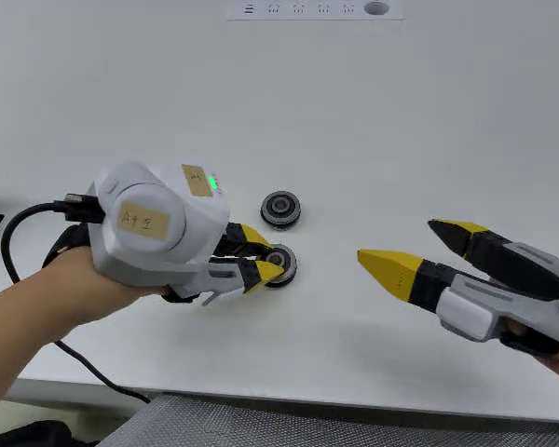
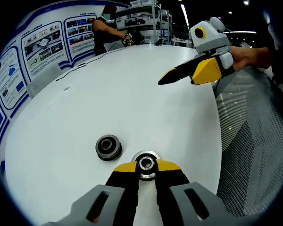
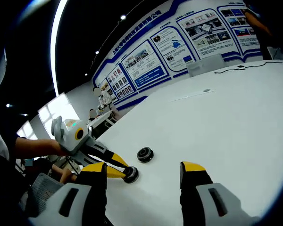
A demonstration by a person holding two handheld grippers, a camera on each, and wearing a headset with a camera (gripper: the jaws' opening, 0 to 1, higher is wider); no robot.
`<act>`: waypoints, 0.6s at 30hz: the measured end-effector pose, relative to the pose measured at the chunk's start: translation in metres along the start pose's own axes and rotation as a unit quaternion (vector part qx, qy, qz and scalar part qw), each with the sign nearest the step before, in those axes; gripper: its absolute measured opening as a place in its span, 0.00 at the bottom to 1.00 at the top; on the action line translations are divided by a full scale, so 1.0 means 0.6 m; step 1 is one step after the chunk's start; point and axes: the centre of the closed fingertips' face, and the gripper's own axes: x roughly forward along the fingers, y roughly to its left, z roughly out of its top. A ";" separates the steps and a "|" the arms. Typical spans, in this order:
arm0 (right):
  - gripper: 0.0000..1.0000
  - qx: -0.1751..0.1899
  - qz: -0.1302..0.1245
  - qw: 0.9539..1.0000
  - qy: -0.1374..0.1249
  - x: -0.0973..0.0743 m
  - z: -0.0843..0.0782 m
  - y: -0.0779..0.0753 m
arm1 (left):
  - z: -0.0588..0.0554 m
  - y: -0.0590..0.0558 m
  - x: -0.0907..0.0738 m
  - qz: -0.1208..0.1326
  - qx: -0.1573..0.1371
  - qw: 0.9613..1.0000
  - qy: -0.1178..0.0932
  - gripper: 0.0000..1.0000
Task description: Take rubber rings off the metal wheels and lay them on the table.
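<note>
White table (image 1: 401, 140) with far wheel (image 1: 280, 209) and near wheel (image 1: 287, 263), close together.

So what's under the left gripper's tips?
A wheel lying flat on the table, held between the left gripper's tips. Its hub and top face show; its two flanks are covered by the tips, and its underside is hidden.

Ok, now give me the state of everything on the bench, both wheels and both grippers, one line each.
Near wheel: flat on the table, pinched between the left gripper's jaws.
Far wheel: flat on the table, untouched, dark ring around it.
Left gripper: shut on the near wheel.
Right gripper: open, holding nothing, off to the side of both wheels.
</note>
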 end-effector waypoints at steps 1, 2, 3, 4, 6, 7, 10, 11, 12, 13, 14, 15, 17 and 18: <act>0.63 0.013 0.007 1.000 -0.001 0.006 -0.002 0.005 | 0.000 0.000 0.000 0.000 0.000 1.000 0.000 0.12; 0.63 0.027 0.020 0.999 0.004 0.016 -0.006 0.014 | 0.000 0.000 0.000 0.000 0.000 1.000 0.000 0.12; 0.64 0.032 0.030 0.999 0.008 0.022 -0.010 0.019 | 0.000 0.000 0.000 0.000 0.000 1.000 -0.001 0.12; 0.63 0.027 0.035 0.999 0.014 0.028 -0.014 0.022 | 0.000 0.000 0.000 0.000 0.000 1.000 -0.002 0.12; 0.61 0.031 0.044 0.998 0.030 0.043 -0.027 0.028 | 0.000 0.000 0.000 -0.001 -0.002 1.000 -0.003 0.12; 0.61 0.039 0.046 0.997 0.039 0.051 -0.035 0.030 | 0.000 0.000 0.000 -0.001 -0.002 1.000 -0.002 0.12; 0.58 0.065 0.056 0.995 0.046 0.066 -0.046 0.037 | 0.000 0.000 0.000 -0.001 -0.002 1.000 0.000 0.12; 0.58 0.076 0.059 0.994 0.045 0.070 -0.047 0.041 | 0.000 0.000 0.000 -0.001 -0.002 1.000 0.001 0.12; 0.57 0.091 0.063 0.993 0.044 0.075 -0.048 0.045 | 0.000 0.000 0.000 0.000 -0.002 1.000 0.001 0.12; 0.56 0.099 0.064 0.992 0.043 0.078 -0.049 0.047 | 0.000 0.000 0.000 0.000 -0.003 1.000 0.001 0.12; 0.56 0.102 0.067 0.991 0.047 0.081 -0.052 0.048 | 0.000 0.000 0.000 0.000 -0.003 1.000 0.001 0.12; 0.55 0.106 0.068 0.991 0.048 0.086 -0.055 0.050 | 0.000 0.001 0.000 0.000 -0.004 1.000 0.001 0.12; 0.54 0.109 0.071 0.990 0.052 0.091 -0.061 0.054 | 0.000 0.001 0.000 0.000 -0.004 1.000 0.001 0.12; 0.53 0.112 0.072 0.990 0.055 0.093 -0.063 0.055 | 0.000 0.001 0.000 0.000 -0.004 1.000 0.001 0.12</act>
